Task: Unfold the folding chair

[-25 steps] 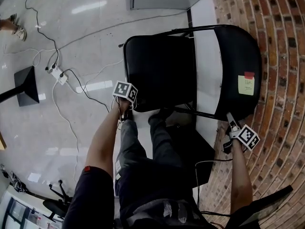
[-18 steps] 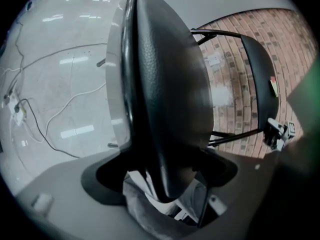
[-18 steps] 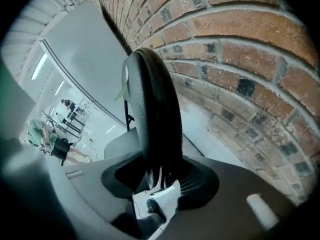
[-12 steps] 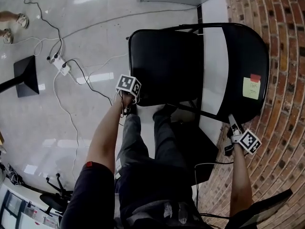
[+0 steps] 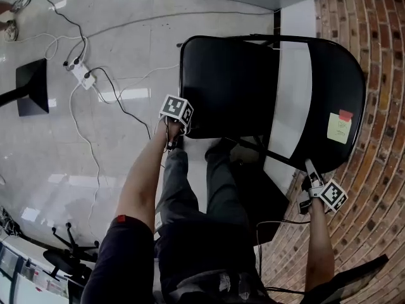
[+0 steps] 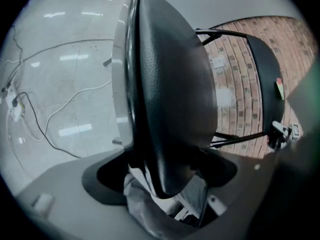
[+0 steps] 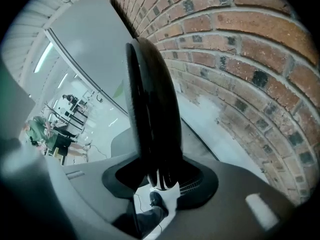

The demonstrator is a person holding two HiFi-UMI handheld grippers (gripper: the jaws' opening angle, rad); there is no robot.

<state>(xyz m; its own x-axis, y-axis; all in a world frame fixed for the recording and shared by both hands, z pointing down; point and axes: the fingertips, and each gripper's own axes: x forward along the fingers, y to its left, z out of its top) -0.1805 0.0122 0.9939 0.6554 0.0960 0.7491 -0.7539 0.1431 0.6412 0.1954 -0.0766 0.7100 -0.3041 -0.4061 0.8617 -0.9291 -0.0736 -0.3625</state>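
The black folding chair stands in front of me with its padded seat (image 5: 221,84) flat and its curved backrest (image 5: 335,81) to the right, against the brick. My left gripper (image 5: 178,133) is shut on the seat's near left corner; the seat (image 6: 170,94) fills the left gripper view, running out from between the jaws of the left gripper (image 6: 167,184). My right gripper (image 5: 309,168) grips the backrest's near edge. Its jaws have just been closing, with the backrest's edge (image 7: 150,109) held between the jaws of the right gripper (image 7: 160,176).
A yellow sticky note (image 5: 340,128) is stuck on the backrest. My legs (image 5: 202,189) stand just before the seat. A brick wall (image 5: 380,144) runs along the right. On the floor to the left lie a power strip (image 5: 82,75), cables and a black stand base (image 5: 31,87).
The chair and both grippers have shifted a little to the right in the head view, and the left gripper has moved up the picture with the seat corner.
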